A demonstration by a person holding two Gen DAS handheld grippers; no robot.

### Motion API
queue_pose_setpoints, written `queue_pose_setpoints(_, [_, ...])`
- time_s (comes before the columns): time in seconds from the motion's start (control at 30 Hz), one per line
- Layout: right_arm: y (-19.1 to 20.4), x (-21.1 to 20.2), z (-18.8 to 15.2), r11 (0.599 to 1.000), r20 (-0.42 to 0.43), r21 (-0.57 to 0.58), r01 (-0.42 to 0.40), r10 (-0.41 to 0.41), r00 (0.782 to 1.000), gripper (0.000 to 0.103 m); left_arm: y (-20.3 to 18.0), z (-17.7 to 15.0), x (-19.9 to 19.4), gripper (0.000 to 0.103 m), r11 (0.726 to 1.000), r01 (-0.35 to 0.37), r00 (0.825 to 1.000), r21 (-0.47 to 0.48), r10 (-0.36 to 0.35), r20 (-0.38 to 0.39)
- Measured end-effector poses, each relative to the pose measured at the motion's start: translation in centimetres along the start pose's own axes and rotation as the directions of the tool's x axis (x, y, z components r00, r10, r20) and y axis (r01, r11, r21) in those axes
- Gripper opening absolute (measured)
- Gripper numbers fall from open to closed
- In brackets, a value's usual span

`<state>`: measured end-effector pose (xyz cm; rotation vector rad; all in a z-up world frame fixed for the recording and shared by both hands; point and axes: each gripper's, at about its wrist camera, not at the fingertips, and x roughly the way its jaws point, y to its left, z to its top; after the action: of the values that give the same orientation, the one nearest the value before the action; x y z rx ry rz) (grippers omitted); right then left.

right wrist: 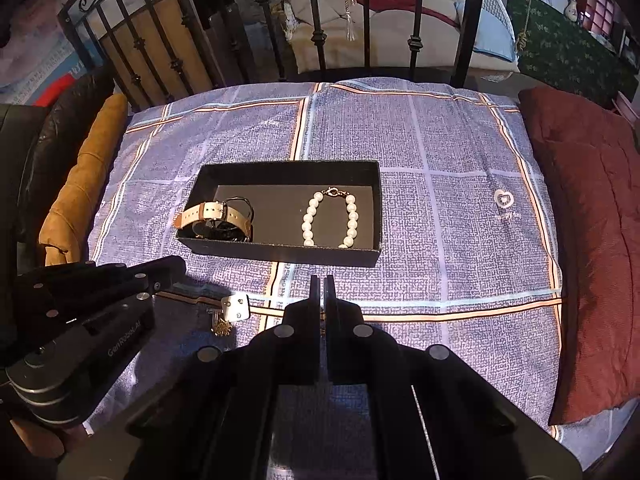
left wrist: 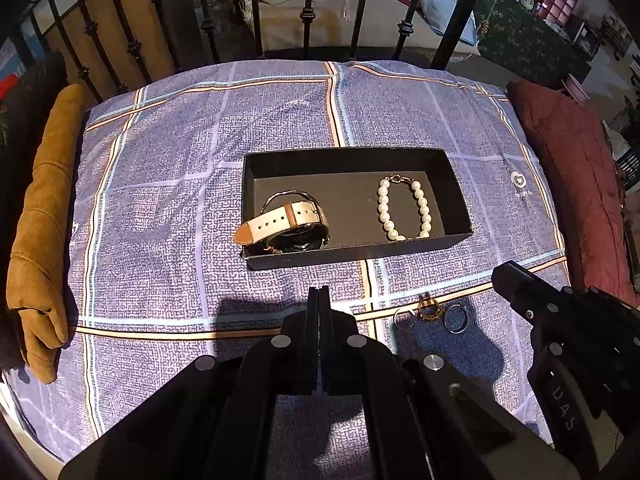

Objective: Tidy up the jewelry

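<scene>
Plaid bedspread [left wrist: 160, 200] bears box [left wrist: 352, 258], rings [left wrist: 430, 312] outside; both grippers [left wrist: 319, 294] closed, empty.

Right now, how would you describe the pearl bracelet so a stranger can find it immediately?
Look at the black box on the blue checked cloth. Inside, at its right end, lies the pearl bracelet. Unlike the strapped watch at the left end, it is a loop of white beads.

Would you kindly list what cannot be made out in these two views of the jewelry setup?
- Rings: in the right wrist view the left claw covers them; only a gold bit shows.
- Watch face: the strap and the black box wall hide it in both views.
- Pearl bracelet: its near end sits behind the box's front wall.
- Heart logo text: too small to read.
</scene>
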<state>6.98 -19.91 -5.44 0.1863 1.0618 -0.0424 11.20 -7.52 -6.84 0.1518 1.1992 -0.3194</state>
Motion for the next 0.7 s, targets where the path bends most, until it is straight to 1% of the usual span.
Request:
queue_pose_setpoints(0.2, [0.4,-0.4,2.0,1.0,0.04,-0.011,-0.001,0.001,0.999,0.002,0.3,1.7,-0.3,0.0,0.999,-0.039,0.999,0.004,0.039,0.024])
queue_pose_setpoints(0.3, [0.5,-0.2,3.4,1.0,0.063,-0.018,0.004,-0.003,0.998,0.002,0.5,3.3,-0.2,0.0,0.999,-0.043,0.998,0.004,0.043,0.045])
queue_pose_setpoints(0.4, [0.5,0.6,4.7,1.0,0.077,-0.018,0.01,-0.008,0.997,0.002,0.7,4.7,0.4,0.0,0.999,-0.033,0.998,0.0,0.033,0.05])
queue_pose_setpoints(0.6, [0.2,3.3,6.2,0.999,0.045,-0.03,0.019,-0.018,0.999,0.003,0.4,6.3,2.1,0.001,0.999,-0.034,0.999,-0.003,0.035,0.042])
queue_pose_setpoints(0.63, [0.1,3.7,6.2,0.999,0.039,-0.034,0.023,-0.021,0.999,0.003,0.4,6.5,2.4,0.006,0.999,-0.032,0.999,-0.005,0.032,0.035])
queue_pose_setpoints(0.7, [-0.1,4.6,6.3,0.999,0.02,-0.043,0.03,-0.029,0.999,0.004,0.3,6.6,3.0,0.028,0.999,-0.037,0.999,-0.002,0.037,0.028])
